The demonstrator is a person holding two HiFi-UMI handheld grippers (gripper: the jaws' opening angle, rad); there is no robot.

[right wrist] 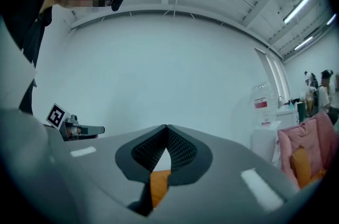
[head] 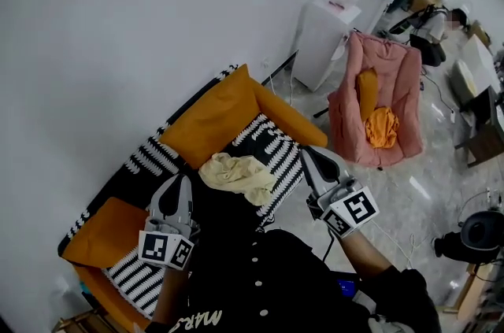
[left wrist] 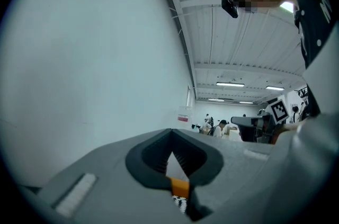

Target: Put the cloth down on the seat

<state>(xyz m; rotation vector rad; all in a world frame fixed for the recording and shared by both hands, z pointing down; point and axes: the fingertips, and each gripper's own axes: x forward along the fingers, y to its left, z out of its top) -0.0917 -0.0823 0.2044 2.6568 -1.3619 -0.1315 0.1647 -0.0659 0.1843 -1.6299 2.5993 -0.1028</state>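
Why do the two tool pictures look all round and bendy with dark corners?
Left gripper view: a wide lens bows the ceiling beams and darkens the corners; the left tool up close looks soft. Right gripper view: same bending, plus bright glare from the ceiling lights. Head view: even light, the cloth looks sharp.

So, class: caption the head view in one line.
Yellow cloth on striped seat; left claw and right claw shut, empty.
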